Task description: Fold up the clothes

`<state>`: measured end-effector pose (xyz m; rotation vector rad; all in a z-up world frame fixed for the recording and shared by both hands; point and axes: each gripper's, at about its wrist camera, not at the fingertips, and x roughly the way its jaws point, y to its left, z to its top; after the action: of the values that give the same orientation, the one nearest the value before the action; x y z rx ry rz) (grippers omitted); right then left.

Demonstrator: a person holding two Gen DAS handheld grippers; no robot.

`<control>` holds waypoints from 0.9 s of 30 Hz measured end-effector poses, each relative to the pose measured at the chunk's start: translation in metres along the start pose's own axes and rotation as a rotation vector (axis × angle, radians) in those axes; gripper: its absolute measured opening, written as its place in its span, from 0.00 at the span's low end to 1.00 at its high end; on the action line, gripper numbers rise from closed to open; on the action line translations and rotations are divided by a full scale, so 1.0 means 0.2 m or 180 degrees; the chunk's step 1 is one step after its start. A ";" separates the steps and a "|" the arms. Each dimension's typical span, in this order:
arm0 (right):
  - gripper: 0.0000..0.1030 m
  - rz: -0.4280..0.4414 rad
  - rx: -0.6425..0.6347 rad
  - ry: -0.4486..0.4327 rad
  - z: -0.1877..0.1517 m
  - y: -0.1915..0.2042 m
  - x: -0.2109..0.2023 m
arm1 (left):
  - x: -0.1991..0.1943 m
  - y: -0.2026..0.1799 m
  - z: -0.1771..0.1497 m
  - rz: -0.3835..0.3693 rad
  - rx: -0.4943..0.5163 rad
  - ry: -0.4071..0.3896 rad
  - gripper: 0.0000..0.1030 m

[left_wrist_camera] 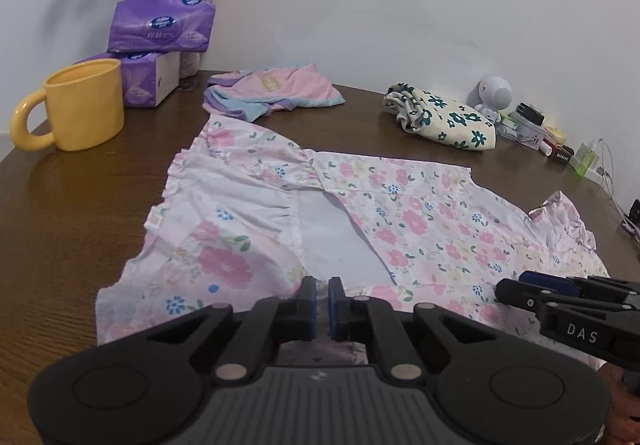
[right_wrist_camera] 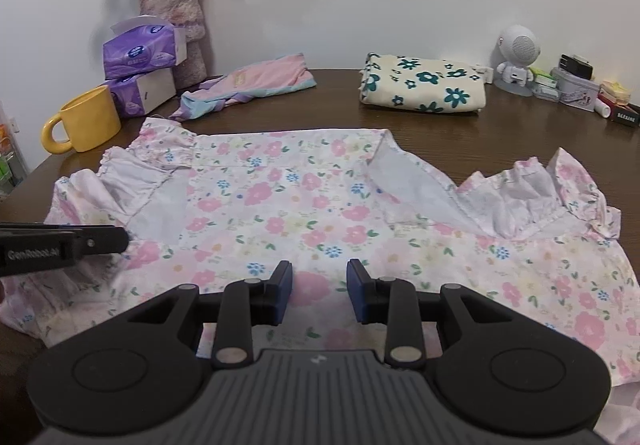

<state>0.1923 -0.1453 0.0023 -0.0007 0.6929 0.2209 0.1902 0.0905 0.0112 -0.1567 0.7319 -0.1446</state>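
Nearest to me, my left gripper [left_wrist_camera: 322, 305] has its blue pads pressed almost together on the near hem of the floral dress [left_wrist_camera: 400, 221], with a thin fold of the cloth pinched in the narrow slit between them. My right gripper [right_wrist_camera: 320, 291] sits over the same near edge further along, jaws part-way spread; pink-flowered fabric shows in the gap, but I see no pad pressing on it.

The dress lies flat across the middle of the brown table [left_wrist_camera: 80, 213], hem towards me and neckline away. Both ruffled sleeves are turned inward, showing their pale inside, one on the left [right_wrist_camera: 136, 181] and one on the right [right_wrist_camera: 512, 197].

Beyond the dress, on the left, a yellow mug [left_wrist_camera: 76, 107] stands upright with its handle to the left, apart from the cloth. Just behind it two purple tissue packs [left_wrist_camera: 160, 25] are stacked. Near the far middle lies a pink and blue garment [left_wrist_camera: 272, 91], loosely crumpled, and to the right a folded cream cloth with dark green flowers [right_wrist_camera: 422, 85].

Furthest back, against the white wall, a vase of dried roses [right_wrist_camera: 172, 5] stands behind the tissues, and a small white robot figure [right_wrist_camera: 516, 57] stands on the far right beside a clutter of small boxes and tins [right_wrist_camera: 576, 85].
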 end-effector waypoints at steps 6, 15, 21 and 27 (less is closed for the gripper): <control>0.24 0.0002 0.0045 -0.0010 -0.01 -0.06 -0.02 | -0.02 0.03 0.01 0.0223 0.0004 -0.0062 0.06; 0.23 -0.0081 0.0058 -0.0021 -0.01 -0.11 -0.03 | -0.02 0.13 0.02 0.0445 -0.0064 -0.0064 0.06; 0.25 -0.0183 0.0187 -0.0029 -0.02 -0.21 -0.04 | -0.03 0.13 0.02 0.0506 -0.0025 -0.0055 0.06; 0.25 -0.0290 0.0232 -0.0055 -0.03 -0.27 -0.05 | -0.04 0.13 0.01 0.0685 0.0051 -0.0072 0.06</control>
<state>0.1913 -0.2013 -0.0003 0.0391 0.6819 0.1082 0.1883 0.1185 0.0132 -0.0633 0.7201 0.0564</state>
